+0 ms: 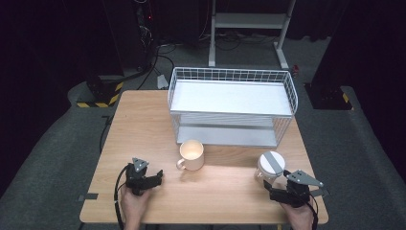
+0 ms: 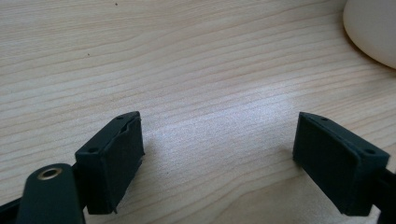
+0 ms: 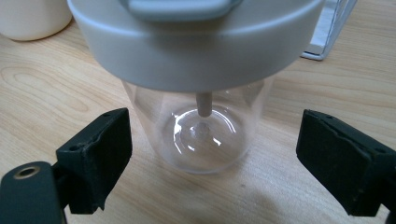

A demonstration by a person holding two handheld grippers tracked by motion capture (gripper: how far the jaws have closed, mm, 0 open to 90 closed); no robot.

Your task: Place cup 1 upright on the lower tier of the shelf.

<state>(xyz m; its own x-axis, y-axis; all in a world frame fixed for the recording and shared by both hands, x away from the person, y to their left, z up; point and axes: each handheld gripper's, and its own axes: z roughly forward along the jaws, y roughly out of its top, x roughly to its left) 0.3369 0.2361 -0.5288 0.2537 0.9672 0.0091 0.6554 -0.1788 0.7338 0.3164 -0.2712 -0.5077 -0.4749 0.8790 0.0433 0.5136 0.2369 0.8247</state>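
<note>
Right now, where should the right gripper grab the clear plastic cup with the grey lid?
Grip the clear plastic cup on its straight wall below the overhanging grey lid, coming level from the near side. The right gripper already stands open either side of it, pads not touching.

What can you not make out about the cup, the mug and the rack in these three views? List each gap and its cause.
- Clear cup: lid top cut off by the right gripper view's upper edge.
- Mug: mostly cut off by the left gripper view's corner.
- Wire rack: back of the lower shelf hidden under its upper shelf, high view.

Cream mug (image 1: pixel 192 155), grey-lidded clear jar (image 1: pixel 269 167), white rack (image 1: pixel 232 106).
</note>
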